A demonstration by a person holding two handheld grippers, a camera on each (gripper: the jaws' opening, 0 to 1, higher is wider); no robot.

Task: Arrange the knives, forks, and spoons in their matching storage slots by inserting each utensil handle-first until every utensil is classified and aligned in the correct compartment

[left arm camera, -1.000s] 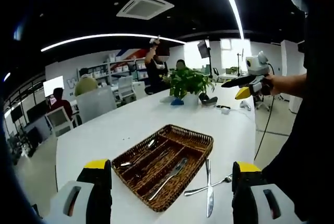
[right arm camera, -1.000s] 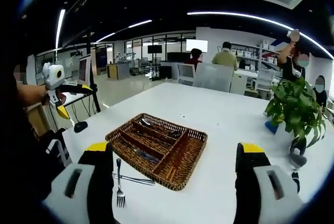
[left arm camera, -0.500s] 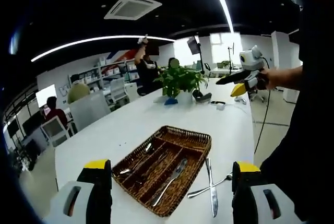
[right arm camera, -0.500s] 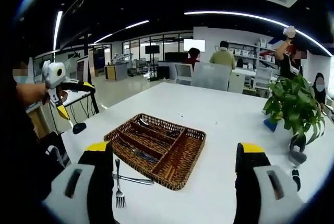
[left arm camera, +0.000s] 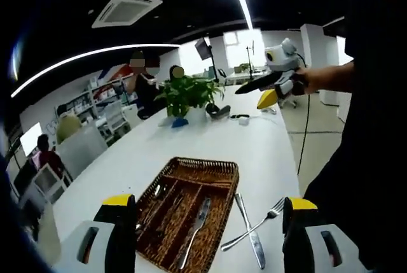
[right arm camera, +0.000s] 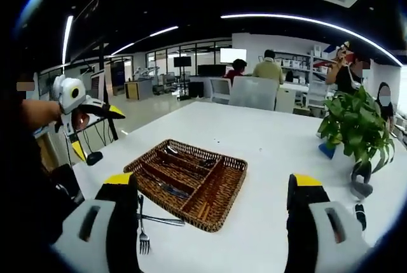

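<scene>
Both tools are held above a white surface point(left arm camera: 210, 142) with their jaws spread wide and nothing between them. In the left gripper view, the left tool point(left arm camera: 210, 225) is released, and the wicker tray point(left arm camera: 224, 167) lies just ahead of it, slightly toward its left jaw. A knife point(left arm camera: 194, 223) rests inside one of the tray's long slots, and a spoon point(left arm camera: 156, 191) sits in a slot further toward the left jaw. Outside the tray, close to the right jaw, a second knife point(left arm camera: 248, 231) and a fork point(left arm camera: 254, 223) lie crossed on the bare surface, beside the tray's edge. The right tool point(left arm camera: 262, 90) shows far ahead and to the right, held in a hand.

In the right gripper view, the right tool point(right arm camera: 210, 219) is likewise released, with the tray point(right arm camera: 219, 210) ahead between its jaws, nearer the left one. The fork point(right arm camera: 143, 235) and knife point(right arm camera: 164, 220) lie crossed right by that left jaw, beside the tray. The left tool point(right arm camera: 81, 112) appears off to the left, in a hand. A potted plant point(right arm camera: 355, 125) stands on the surface well beyond the right jaw
</scene>
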